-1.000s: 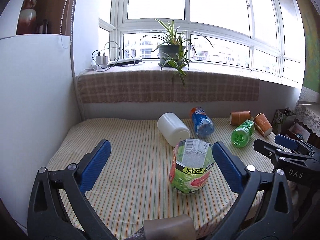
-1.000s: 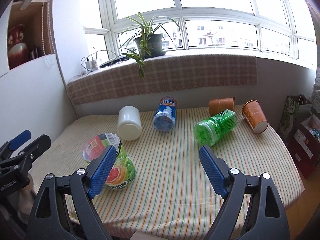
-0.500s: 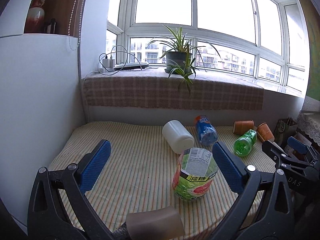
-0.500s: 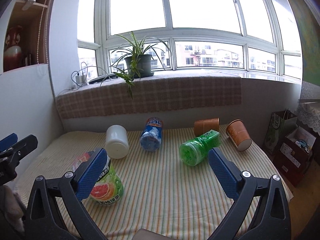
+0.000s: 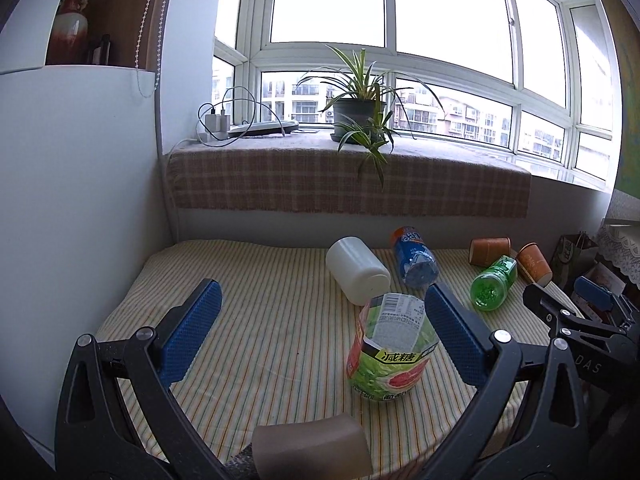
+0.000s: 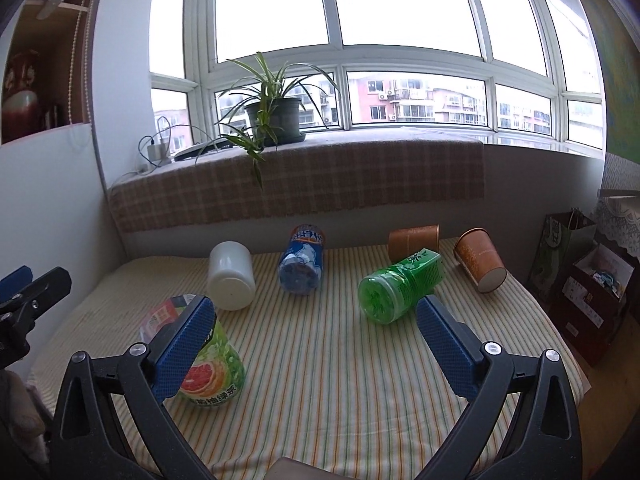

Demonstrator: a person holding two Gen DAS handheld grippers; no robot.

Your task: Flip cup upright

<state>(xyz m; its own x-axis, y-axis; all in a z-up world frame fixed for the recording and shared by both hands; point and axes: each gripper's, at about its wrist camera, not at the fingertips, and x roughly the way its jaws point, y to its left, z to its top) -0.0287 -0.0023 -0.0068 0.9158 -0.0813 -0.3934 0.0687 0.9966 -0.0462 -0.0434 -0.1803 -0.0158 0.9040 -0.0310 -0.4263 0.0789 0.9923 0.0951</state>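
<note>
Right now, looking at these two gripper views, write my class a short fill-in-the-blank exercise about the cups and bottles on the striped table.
1. The white plastic cup lies on its ____.
2. The number of orange paper cups on the striped cloth is ____.
3. The potted plant stands on the window ____.
4. Both the left gripper and right gripper hold ____.

Missing words: side; two; sill; nothing

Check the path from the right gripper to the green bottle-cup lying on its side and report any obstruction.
Nothing visible blocks it. The right gripper is open, and only bare striped cloth lies between its fingers and the green cup. The blue cup lies to the left, the two orange cups behind and right.
</note>
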